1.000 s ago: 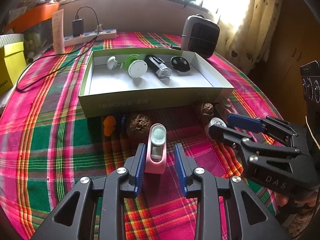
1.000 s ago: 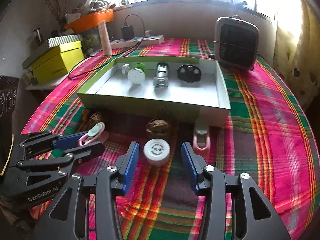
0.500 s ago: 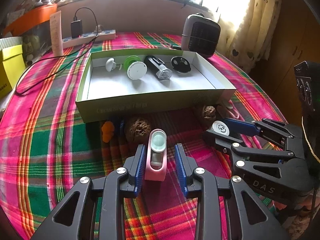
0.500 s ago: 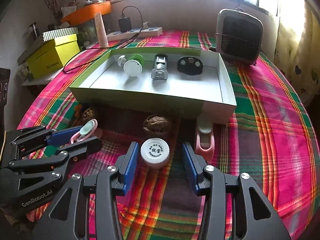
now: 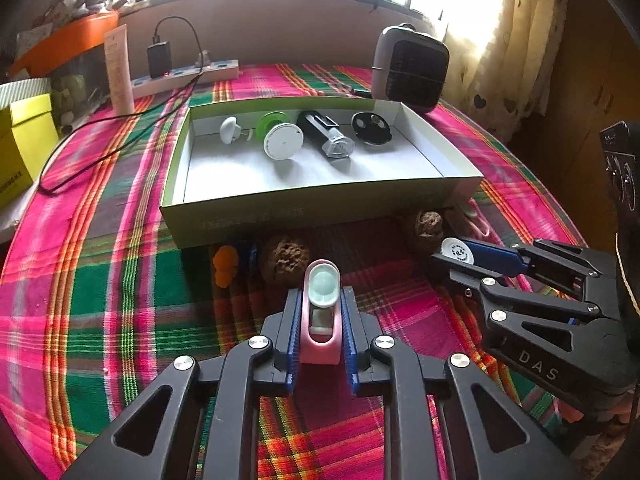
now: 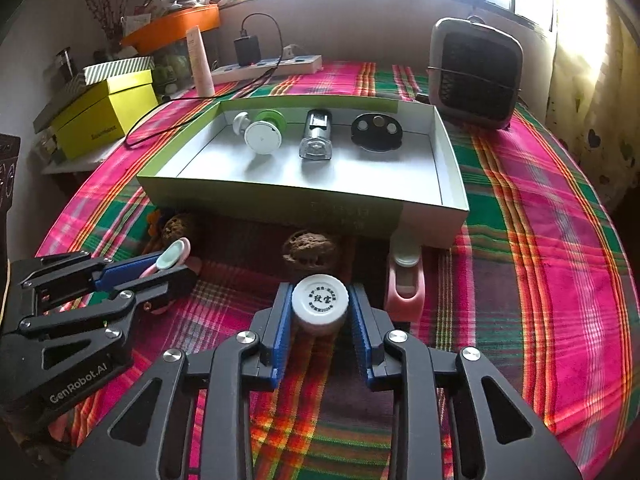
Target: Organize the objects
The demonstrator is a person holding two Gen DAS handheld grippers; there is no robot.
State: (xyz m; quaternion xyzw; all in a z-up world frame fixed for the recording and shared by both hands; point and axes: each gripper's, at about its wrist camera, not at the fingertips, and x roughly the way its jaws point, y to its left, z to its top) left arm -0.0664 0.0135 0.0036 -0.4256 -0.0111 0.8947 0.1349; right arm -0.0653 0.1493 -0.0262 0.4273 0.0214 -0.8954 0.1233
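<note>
Walnut [image 6: 310, 249] before box [image 6: 280, 204]

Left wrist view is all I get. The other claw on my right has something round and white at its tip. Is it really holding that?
Observer: Yes. In the right wrist view the right gripper has both blue pads pressed on a white jar with black characters printed on its lid.
Visitor: Anything pink beside that jar?
Observer: A second pink dispenser stands just right of the jar, in front of the box corner.
Visitor: How does my claw look from there?
Observer: From the side, the left gripper is shut on its pink dispenser, and the mint cap pokes out past the fingertips.
</note>
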